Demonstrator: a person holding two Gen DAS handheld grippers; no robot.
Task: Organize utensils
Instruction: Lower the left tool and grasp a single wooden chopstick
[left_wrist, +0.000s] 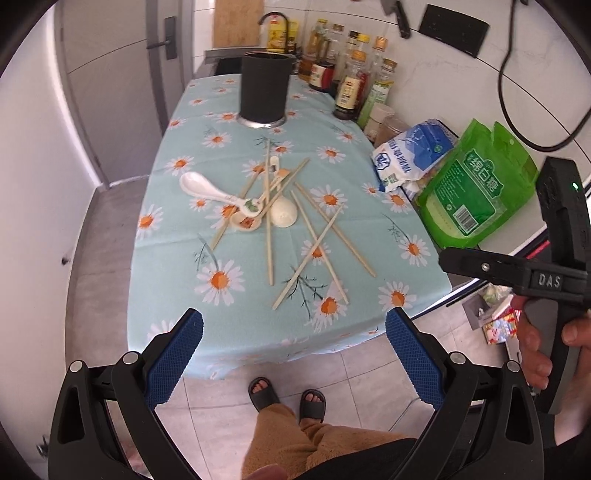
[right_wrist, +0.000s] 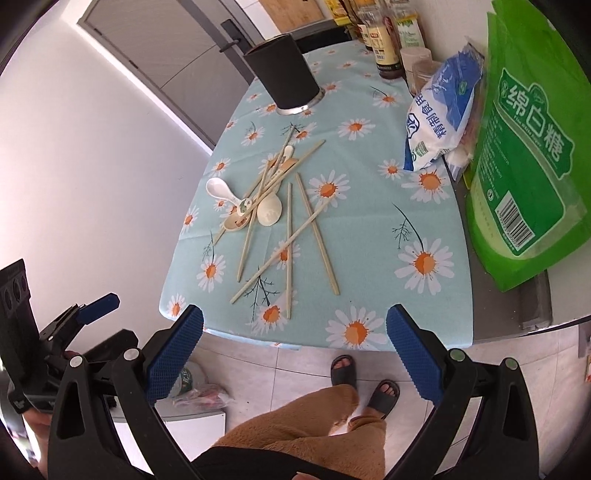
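Observation:
Several wooden chopsticks (left_wrist: 318, 239) (right_wrist: 289, 236) and three ceramic spoons (left_wrist: 212, 191) (right_wrist: 221, 189) lie in a crossed heap in the middle of the daisy tablecloth (left_wrist: 184, 280) (right_wrist: 369, 229). A black utensil holder (left_wrist: 265, 88) (right_wrist: 286, 75) stands upright at the far end. My left gripper (left_wrist: 293, 339) is open and empty, held above the table's near edge. My right gripper (right_wrist: 294, 338) is open and empty too, above the near edge; its body shows at the right of the left wrist view (left_wrist: 517, 275).
Sauce and oil bottles (left_wrist: 351, 81) line the far right. A blue-white bag (left_wrist: 410, 155) (right_wrist: 441, 110) and a green sugar bag (left_wrist: 476, 192) (right_wrist: 528, 155) stand on the right counter. The person's sandalled feet (left_wrist: 288, 398) stand on the tiled floor below.

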